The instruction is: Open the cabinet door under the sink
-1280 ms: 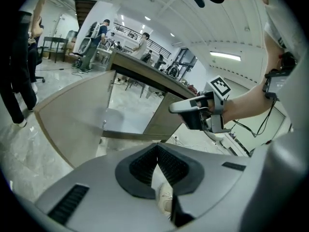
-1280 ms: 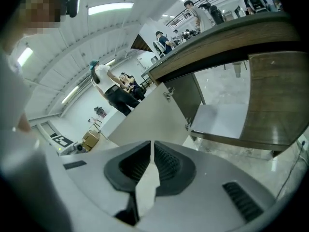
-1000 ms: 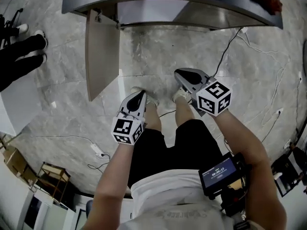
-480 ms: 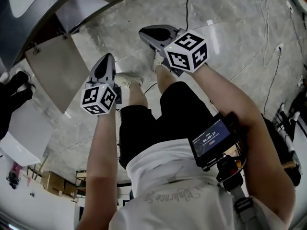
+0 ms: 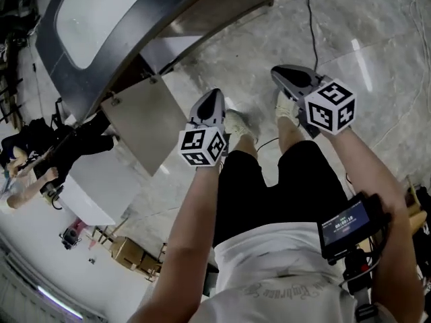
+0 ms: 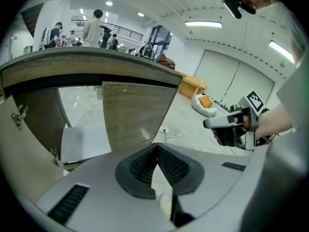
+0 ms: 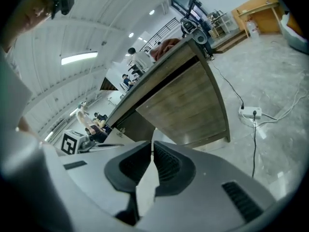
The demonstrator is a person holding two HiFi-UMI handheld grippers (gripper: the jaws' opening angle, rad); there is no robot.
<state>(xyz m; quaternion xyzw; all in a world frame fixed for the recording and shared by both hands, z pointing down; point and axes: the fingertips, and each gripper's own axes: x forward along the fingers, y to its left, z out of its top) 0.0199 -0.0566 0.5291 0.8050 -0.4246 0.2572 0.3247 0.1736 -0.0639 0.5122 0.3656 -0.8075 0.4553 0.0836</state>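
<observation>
Cabinet door (image 5: 145,126): swung wide beneath sink (image 5: 101,19), to my left, clear of both grippers. My left gripper (image 5: 213,97) and right gripper (image 5: 279,73): jaws clenched, nothing between. Opening step appears done; next move likely only withdrawal.

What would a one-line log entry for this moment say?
cabinet door: swung open | neighbouring door: closed | left claw: shut, empty | right claw: shut, empty | contact with cabinet: none
</observation>
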